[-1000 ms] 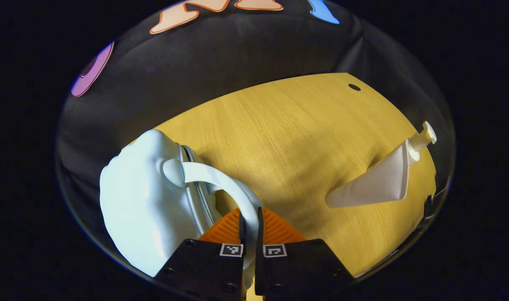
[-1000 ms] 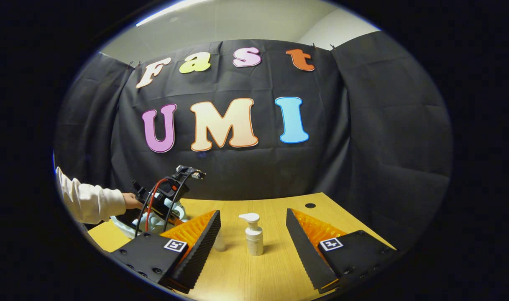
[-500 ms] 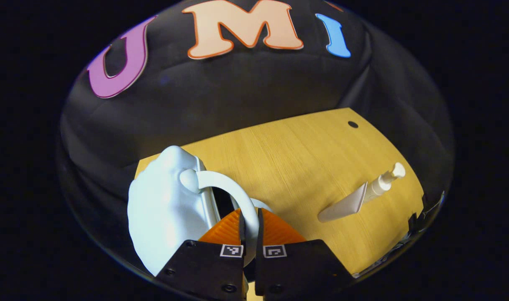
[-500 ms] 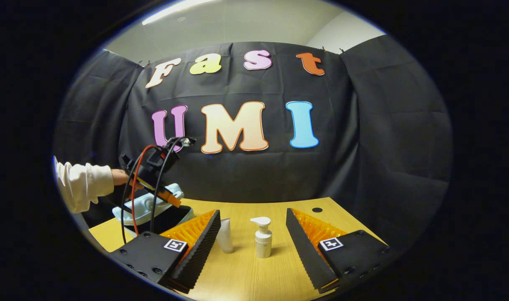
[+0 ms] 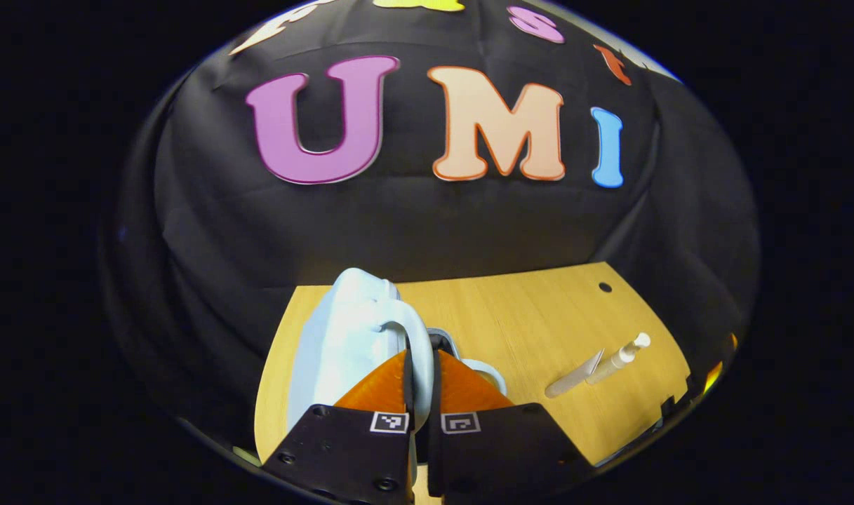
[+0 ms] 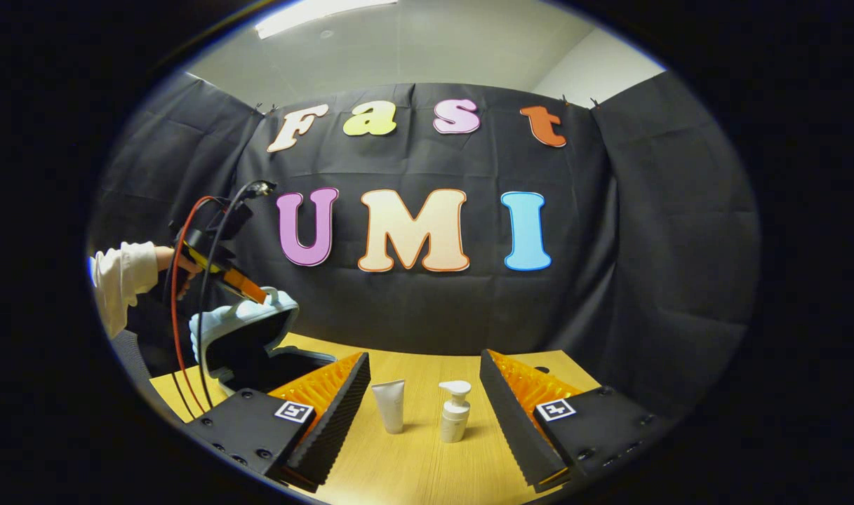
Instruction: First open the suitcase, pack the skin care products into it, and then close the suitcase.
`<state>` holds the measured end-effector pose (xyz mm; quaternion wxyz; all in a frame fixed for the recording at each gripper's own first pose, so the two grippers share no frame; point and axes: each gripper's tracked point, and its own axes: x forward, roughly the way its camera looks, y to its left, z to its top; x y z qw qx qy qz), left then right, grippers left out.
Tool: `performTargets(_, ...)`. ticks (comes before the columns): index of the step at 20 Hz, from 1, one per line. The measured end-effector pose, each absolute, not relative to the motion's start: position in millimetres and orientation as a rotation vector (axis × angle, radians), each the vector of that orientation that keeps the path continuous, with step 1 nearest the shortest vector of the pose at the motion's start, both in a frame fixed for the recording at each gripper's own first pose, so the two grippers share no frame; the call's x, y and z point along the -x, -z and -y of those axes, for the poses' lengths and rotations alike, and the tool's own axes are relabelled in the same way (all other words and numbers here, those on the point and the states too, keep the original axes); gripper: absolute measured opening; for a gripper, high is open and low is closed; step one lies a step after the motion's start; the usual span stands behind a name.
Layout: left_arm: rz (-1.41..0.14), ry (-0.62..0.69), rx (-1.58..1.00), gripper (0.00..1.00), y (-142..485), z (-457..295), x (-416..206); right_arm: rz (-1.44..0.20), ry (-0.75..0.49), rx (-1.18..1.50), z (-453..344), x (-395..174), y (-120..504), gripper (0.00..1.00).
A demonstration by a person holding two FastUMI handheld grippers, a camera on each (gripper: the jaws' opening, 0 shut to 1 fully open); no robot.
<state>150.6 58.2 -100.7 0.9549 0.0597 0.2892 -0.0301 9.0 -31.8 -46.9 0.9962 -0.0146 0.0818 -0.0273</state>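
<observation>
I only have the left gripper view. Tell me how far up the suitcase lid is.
Observer: In the right gripper view the lid, lifted by its handle, stands well off the base, and the dark inside shows between them.
Operator: Report the right tool.
Observer: The right tool is open and holds nothing.
Operator: Say what sits ahead of it.
Observer: A tube and a pump bottle stand upright on the table, side by side but apart, in line with the gap between its fingers.
</observation>
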Motion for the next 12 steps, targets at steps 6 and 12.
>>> performTargets(6, -0.509, -0.055, -0.098, 0.02, 53, -150, -124, -0.160, 0.075, 0.057, 14, -5, 41, 1.00)
performTargets(12, -0.513, -0.222, -0.160, 0.02, 56, -261, -81, -0.152, 0.070, 0.079, -13, -8, 44, 1.00)
